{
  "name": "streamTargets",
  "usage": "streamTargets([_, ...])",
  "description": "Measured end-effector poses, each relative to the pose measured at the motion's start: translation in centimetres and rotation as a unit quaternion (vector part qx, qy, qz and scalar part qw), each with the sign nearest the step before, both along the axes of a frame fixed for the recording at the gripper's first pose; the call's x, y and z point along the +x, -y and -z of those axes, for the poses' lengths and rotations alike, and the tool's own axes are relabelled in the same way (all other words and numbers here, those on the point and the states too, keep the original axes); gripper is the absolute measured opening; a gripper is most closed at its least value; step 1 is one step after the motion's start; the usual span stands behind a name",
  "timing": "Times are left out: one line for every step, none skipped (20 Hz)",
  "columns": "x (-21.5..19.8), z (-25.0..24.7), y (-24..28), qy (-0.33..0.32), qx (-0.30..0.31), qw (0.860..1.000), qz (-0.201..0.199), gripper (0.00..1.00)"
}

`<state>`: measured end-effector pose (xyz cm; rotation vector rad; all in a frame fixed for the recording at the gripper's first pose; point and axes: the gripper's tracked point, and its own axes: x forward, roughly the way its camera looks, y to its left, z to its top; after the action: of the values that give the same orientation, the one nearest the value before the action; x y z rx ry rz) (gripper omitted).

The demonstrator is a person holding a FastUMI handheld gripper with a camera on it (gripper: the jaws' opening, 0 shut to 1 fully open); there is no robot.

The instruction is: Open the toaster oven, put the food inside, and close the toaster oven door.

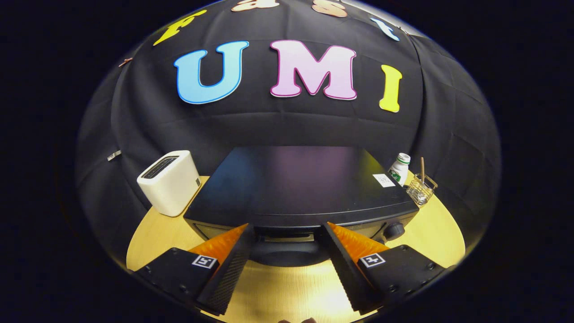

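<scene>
Two fingers spread wide, gripper (287, 229) released at the toaster oven's (296, 188) front edge!
Toaster oven sits dead ahead at twelve o'clock on the counter (430, 233), door handle (287, 233) between the fingertips, untouched. White toaster (169, 181) at ten o'clock; small bottle (399, 168) and wire holder (420, 189) at two o'clock, knob (394, 230) just right of the fingers.

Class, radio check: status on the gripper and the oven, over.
Gripper open, fingers at the oven door's top edge. Door looks shut. Toaster beside it, nothing blocking.
</scene>
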<state>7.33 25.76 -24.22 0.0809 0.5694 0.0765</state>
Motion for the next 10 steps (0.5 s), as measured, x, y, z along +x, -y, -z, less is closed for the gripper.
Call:
streamTargets([-0.1, 0.1, 0.1, -0.001, -0.007, 1.0, -0.004, 0.99])
streamTargets([-0.1, 0.0, 0.1, 0.001, -0.009, 1.0, -0.005, 1.0])
streamTargets([-0.6, 0.5, 0.2, -0.011, -0.005, 1.0, -0.004, 0.99])
streamTargets([-1.1, 0.8, 0.3, -0.019, -0.002, 1.0, -0.003, 1.0])
streamTargets([-1.2, 0.7, 0.3, -0.016, -0.004, 1.0, -0.003, 1.0])
streamTargets([-1.5, 1.0, 0.3, -0.018, -0.007, 1.0, -0.004, 1.0])
streamTargets([-2.1, 0.8, 0.4, -0.014, -0.006, 1.0, -0.003, 1.0])
streamTargets([-2.7, 0.9, 0.4, -0.015, -0.005, 1.0, -0.001, 1.0])
streamTargets([-3.3, 0.9, 0.3, -0.013, -0.004, 1.0, 0.0, 1.0])
streamTargets([-4.0, 1.1, 0.3, -0.014, -0.005, 1.0, 0.0, 1.0])
